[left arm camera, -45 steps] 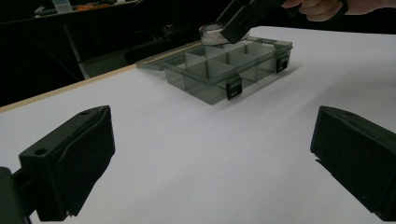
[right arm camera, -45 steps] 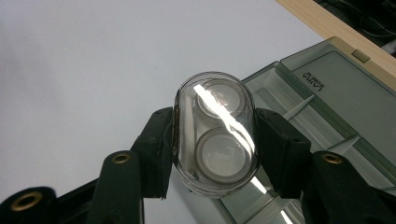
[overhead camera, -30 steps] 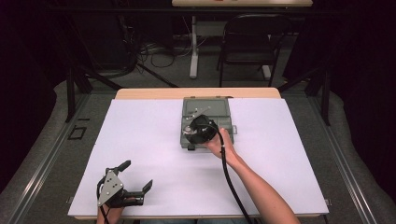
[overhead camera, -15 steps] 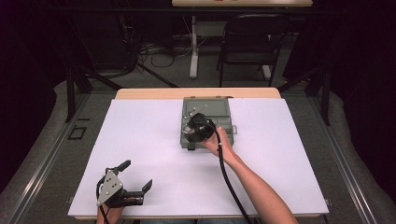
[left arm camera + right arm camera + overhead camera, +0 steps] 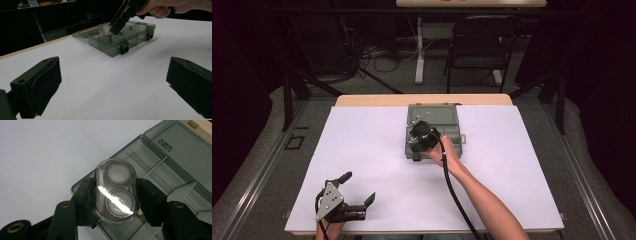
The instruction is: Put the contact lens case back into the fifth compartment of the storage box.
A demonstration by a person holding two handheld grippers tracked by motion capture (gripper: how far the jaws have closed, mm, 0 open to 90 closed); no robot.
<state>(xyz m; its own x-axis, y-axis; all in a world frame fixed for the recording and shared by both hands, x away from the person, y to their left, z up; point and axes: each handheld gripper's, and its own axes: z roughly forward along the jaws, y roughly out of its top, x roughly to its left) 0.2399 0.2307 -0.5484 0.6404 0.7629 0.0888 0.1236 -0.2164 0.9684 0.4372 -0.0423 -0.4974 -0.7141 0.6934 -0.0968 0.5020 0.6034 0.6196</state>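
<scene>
While the right gripper (image 5: 115, 195) clamps a clear oval capsule (image 5: 115, 193) over the grey compartment box (image 5: 175, 152) at frame centre, placement remains; left gripper (image 5: 112, 82) idles agape, empty.

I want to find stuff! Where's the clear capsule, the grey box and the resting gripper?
clear capsule (image 5: 115, 192), right gripper view, middle of its see-through top.
grey box (image 5: 117, 41), left gripper view, its front wall.
left gripper (image 5: 357, 191), high view, midway between its open fingertips.
</scene>
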